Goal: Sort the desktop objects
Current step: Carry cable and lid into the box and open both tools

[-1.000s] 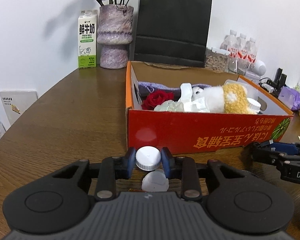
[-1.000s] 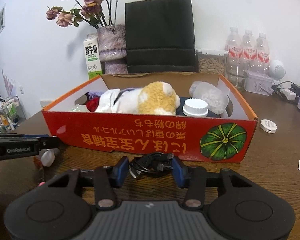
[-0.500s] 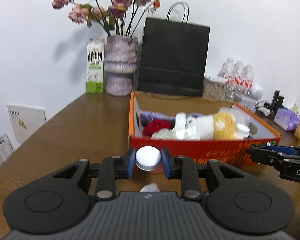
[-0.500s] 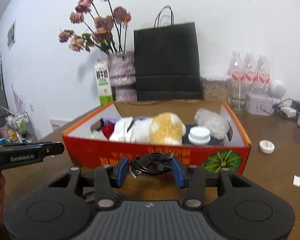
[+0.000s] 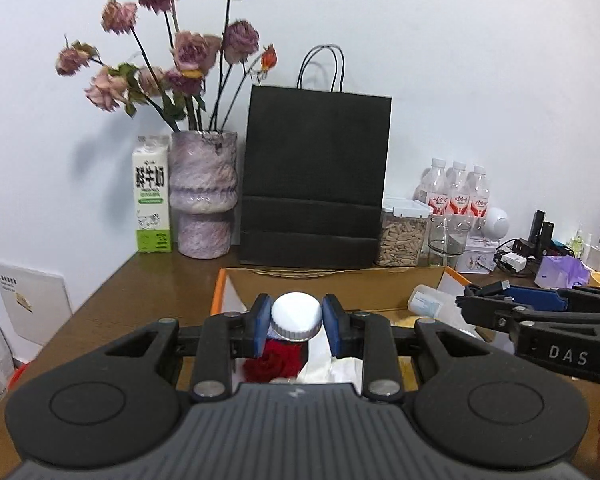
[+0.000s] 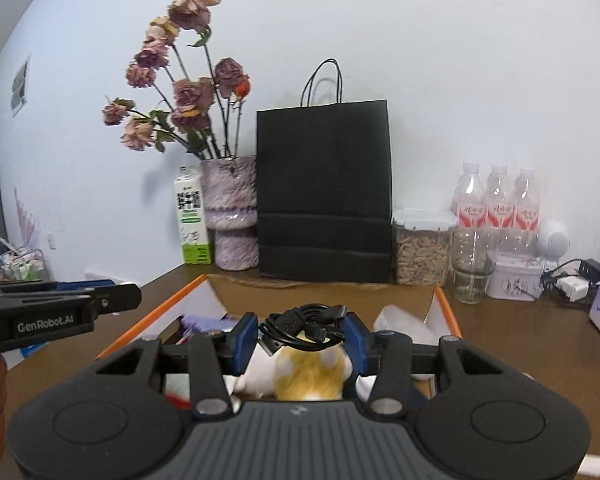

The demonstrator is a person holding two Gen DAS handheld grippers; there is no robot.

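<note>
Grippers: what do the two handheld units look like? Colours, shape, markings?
Both match: ribbed dark-grey body, black linkage arms with round discs and silver pivot pins, blue pads on the fingers. The left gripper shows "GenRobot.AI" in white on its side in the right wrist view; the right gripper shows "DAS" in the left wrist view. No cables or sleeves visible.

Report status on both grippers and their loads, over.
Left gripper shut on white-capped bottle. Right gripper shut on coiled black cable. Both above the orange cardboard box, plush toy beneath. Nothing in the way.
</note>
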